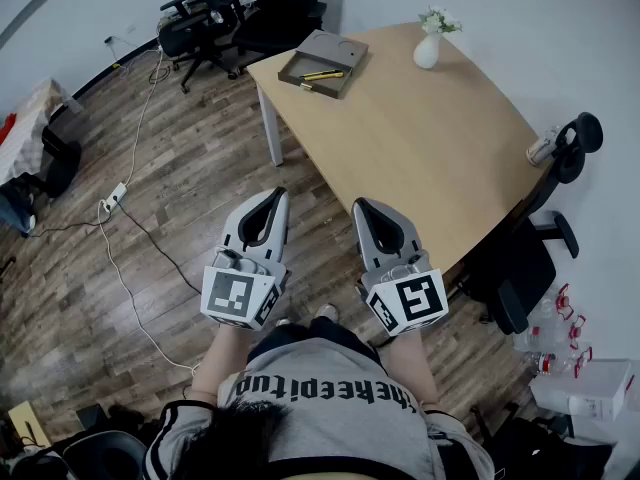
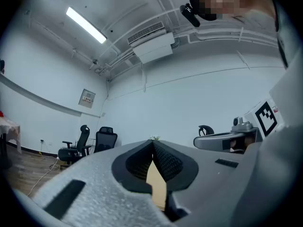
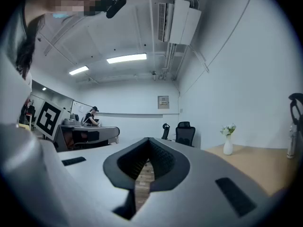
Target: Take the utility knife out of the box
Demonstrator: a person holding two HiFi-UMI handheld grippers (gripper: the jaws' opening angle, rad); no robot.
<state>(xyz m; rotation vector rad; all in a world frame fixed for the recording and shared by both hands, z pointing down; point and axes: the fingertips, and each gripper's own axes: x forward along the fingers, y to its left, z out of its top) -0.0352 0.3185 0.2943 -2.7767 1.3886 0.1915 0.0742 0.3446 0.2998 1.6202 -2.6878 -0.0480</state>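
The person stands at the near side of the table (image 1: 420,158) and holds both grippers in front of the body, above the wooden floor (image 1: 150,268). The left gripper (image 1: 277,193) has its jaws fully together, with the tips touching, and nothing is between them. The right gripper (image 1: 359,205) is the same: the jaws are closed tip to tip and hold nothing. Both grippers point roughly level, toward the table. The box (image 1: 335,50) lies open on the far left corner of the table, well apart from both grippers. The knife (image 1: 322,74), yellow and black, lies flat inside the box. A white vase (image 1: 427,50) with flowers stands at the far edge of the table, to the right of the box. Black chairs (image 1: 205,23) stand behind the table.
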